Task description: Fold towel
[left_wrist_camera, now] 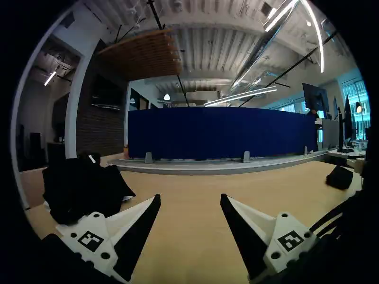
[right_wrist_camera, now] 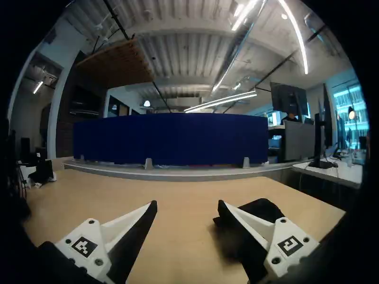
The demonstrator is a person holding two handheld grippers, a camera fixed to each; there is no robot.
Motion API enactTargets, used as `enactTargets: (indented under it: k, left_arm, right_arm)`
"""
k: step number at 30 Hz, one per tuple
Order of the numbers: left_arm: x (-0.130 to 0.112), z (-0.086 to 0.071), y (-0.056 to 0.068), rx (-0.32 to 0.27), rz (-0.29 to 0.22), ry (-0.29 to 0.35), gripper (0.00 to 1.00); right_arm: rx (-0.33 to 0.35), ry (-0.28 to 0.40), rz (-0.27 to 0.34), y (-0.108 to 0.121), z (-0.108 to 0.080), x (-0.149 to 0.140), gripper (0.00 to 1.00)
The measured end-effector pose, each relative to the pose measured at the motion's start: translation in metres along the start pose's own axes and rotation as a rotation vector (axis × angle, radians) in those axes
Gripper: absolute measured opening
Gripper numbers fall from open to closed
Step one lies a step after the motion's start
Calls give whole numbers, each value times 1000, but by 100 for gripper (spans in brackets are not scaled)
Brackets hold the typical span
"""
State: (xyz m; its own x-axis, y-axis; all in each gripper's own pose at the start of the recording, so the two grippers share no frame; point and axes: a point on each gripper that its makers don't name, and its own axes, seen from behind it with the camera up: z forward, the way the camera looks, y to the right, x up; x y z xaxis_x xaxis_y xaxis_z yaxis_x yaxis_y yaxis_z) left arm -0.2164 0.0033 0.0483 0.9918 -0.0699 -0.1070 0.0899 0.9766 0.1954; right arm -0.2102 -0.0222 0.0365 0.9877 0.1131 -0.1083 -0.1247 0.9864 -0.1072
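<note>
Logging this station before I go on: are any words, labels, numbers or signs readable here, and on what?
None readable.
The square markers on the left gripper and the right gripper are black-and-white patterns, not letters.
The far monitor is too small to read.

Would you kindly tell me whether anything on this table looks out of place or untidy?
A black cloth lies crumpled in a heap at the table's left edge in the left gripper view, not spread flat. A smaller black bundle sits apart, far right. Nothing looks spilled or damaged.
</note>
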Motion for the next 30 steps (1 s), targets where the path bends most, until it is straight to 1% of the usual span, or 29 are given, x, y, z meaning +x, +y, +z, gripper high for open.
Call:
enactTargets:
  k: [30]
  left_arm:
    - [-1, 0, -1, 0, 0, 0, 93]
  right_arm:
    - [-1, 0, 2, 0, 1, 4, 99]
